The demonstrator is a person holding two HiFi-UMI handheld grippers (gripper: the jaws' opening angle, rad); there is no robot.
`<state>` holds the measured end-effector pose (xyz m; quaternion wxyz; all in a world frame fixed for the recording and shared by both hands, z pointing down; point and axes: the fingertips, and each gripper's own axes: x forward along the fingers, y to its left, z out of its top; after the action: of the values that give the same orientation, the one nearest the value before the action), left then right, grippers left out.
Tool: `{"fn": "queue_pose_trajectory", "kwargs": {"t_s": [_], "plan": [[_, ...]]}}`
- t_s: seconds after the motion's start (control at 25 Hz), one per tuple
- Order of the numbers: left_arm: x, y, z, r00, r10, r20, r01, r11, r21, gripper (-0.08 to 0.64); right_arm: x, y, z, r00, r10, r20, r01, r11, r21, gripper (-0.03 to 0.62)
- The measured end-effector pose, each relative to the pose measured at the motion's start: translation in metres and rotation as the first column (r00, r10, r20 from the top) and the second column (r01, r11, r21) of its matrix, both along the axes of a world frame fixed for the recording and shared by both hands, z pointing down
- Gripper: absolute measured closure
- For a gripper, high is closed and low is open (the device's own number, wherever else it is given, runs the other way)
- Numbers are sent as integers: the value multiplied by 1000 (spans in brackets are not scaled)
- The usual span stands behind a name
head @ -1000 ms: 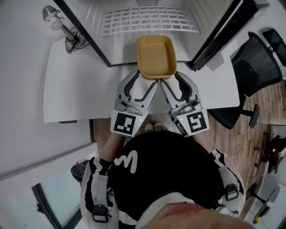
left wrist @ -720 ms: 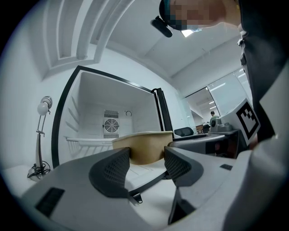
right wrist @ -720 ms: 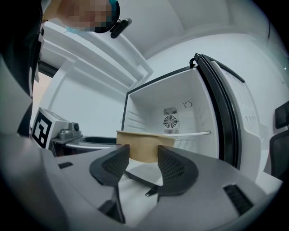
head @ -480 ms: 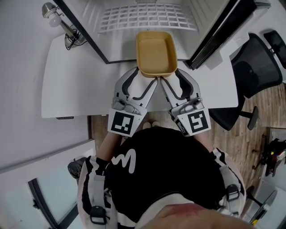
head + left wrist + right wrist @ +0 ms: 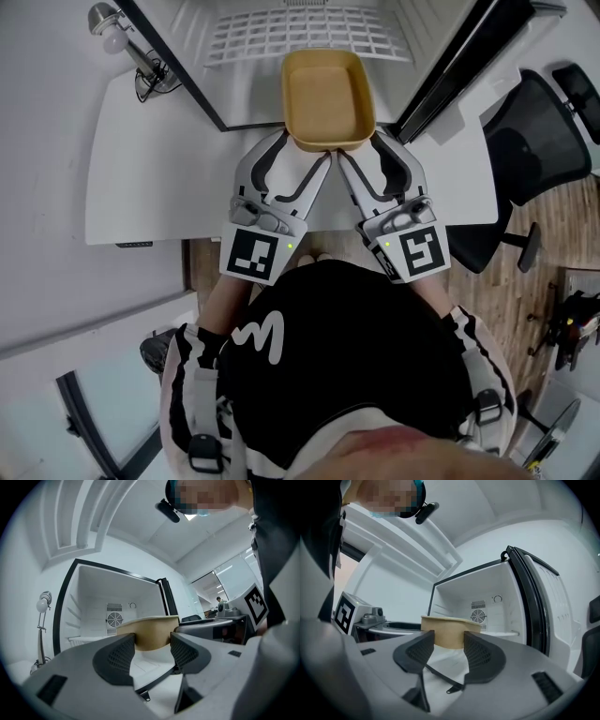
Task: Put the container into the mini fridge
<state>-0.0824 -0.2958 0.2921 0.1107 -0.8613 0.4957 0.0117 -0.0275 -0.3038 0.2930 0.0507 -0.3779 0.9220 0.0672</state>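
Observation:
An empty tan rectangular container (image 5: 327,97) hangs at the mouth of the open mini fridge (image 5: 309,37), its far half over the white interior. My left gripper (image 5: 299,155) is shut on the container's near left corner, and my right gripper (image 5: 362,154) is shut on its near right corner. In the left gripper view the container (image 5: 149,631) sits pinched between the jaws of the left gripper (image 5: 152,649), with the fridge (image 5: 105,604) behind it. The right gripper view has the same container (image 5: 449,630) clamped by the right gripper (image 5: 449,649) before the fridge (image 5: 490,599).
The fridge door (image 5: 469,66) stands open to the right. The fridge rests on a white table (image 5: 159,178), with a desk lamp (image 5: 117,33) at the far left. A black office chair (image 5: 539,141) stands on the wooden floor at the right.
Both grippers have carried the container forward, farther into the fridge opening. The grip on it is unchanged.

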Motion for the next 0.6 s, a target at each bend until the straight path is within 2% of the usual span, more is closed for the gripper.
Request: {"fn": "queue_pose_trajectory", "kwargs": {"t_s": [0.6], "plan": [[-2, -16, -18, 1000, -11, -29, 11, 1000, 2, 319, 0, -16, -16, 1000, -8, 29, 8, 1000, 8, 390]]}}
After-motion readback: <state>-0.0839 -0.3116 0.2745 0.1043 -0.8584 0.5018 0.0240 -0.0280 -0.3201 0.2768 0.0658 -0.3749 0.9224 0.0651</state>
